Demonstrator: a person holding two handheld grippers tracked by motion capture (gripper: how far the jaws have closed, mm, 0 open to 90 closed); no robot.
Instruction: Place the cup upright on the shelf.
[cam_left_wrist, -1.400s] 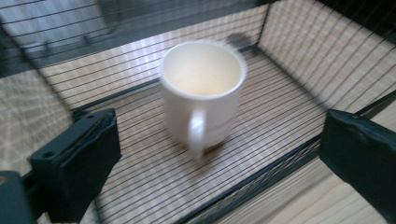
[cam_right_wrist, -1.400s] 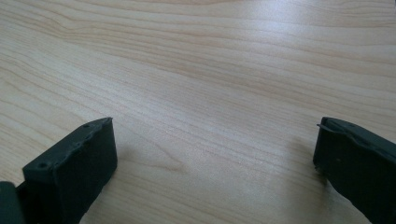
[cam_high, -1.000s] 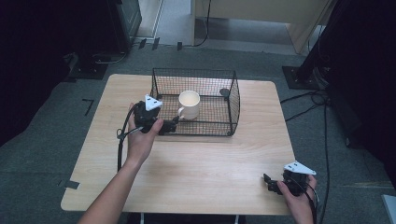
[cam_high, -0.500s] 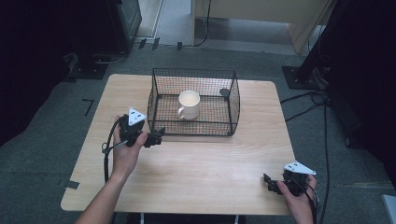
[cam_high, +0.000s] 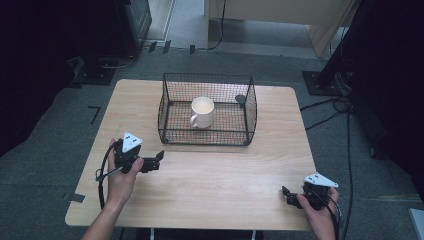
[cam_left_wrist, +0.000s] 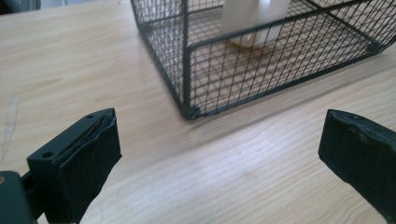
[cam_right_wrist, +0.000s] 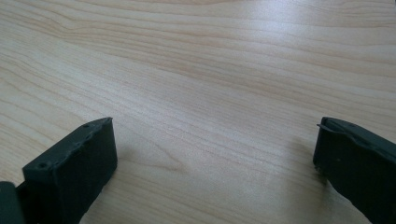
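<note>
Nearest to us, at the table's near right corner, we see the right gripper (cam_high: 289, 196) held in the person's right hand (cam_high: 317, 212), low on the wood and pointing left along the near edge; in the right gripper view its two black jaws stand wide apart with nothing but bare wood grain between them. A little farther in and toward the left edge, the left hand (cam_high: 121, 176) holds the left gripper (cam_high: 159, 158), its grey three-cornered plate (cam_high: 131, 142) on top and a black cable (cam_high: 101, 176) looping down beside the wrist. It points right and slightly away from us, toward the near left corner of the basket, and stops short of the wire. In the left gripper view the jaws are likewise spread wide and hold nothing, with that basket corner seen between them. Beyond both grippers, at the middle of the wooden table (cam_high: 225, 175), sits the black wire basket (cam_high: 207, 136), its long axis running left to right across the table. Inside it a white mug (cam_high: 202, 111) stands upright on the basket floor, mouth up, left of centre, its handle pointing toward us and slightly left. A small dark round object (cam_high: 240, 99), too small for us to identify, shows at the basket's far right corner. Past the table lie grey floor and dark equipment.
</note>
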